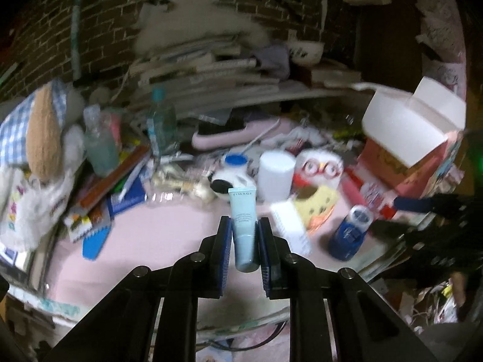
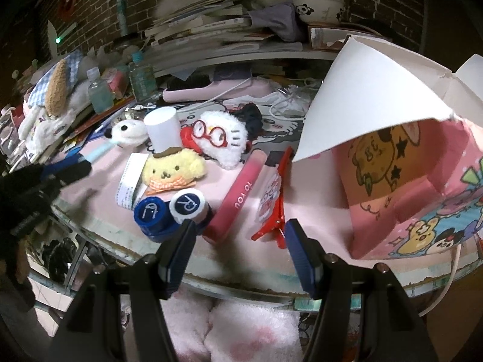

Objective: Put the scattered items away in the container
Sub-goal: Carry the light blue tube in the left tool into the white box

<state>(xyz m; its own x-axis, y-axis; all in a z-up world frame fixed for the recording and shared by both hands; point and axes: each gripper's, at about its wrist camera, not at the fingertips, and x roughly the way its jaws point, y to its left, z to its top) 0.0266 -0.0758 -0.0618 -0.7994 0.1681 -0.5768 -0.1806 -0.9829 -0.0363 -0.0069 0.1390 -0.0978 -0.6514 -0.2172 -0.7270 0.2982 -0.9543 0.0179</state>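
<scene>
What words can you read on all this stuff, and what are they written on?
"TIMAGE": on the light blue tube held in the left gripper.
"TO YOU": on the pink stick.
"R": on the white cap of the lens case.
Tube's small print, book spines, white strip: too blurred.

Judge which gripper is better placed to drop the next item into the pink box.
Left. The left gripper is already shut on the light blue tube, so it has something to deliver. The right gripper sits closer to the pink box but is open and empty.
</scene>
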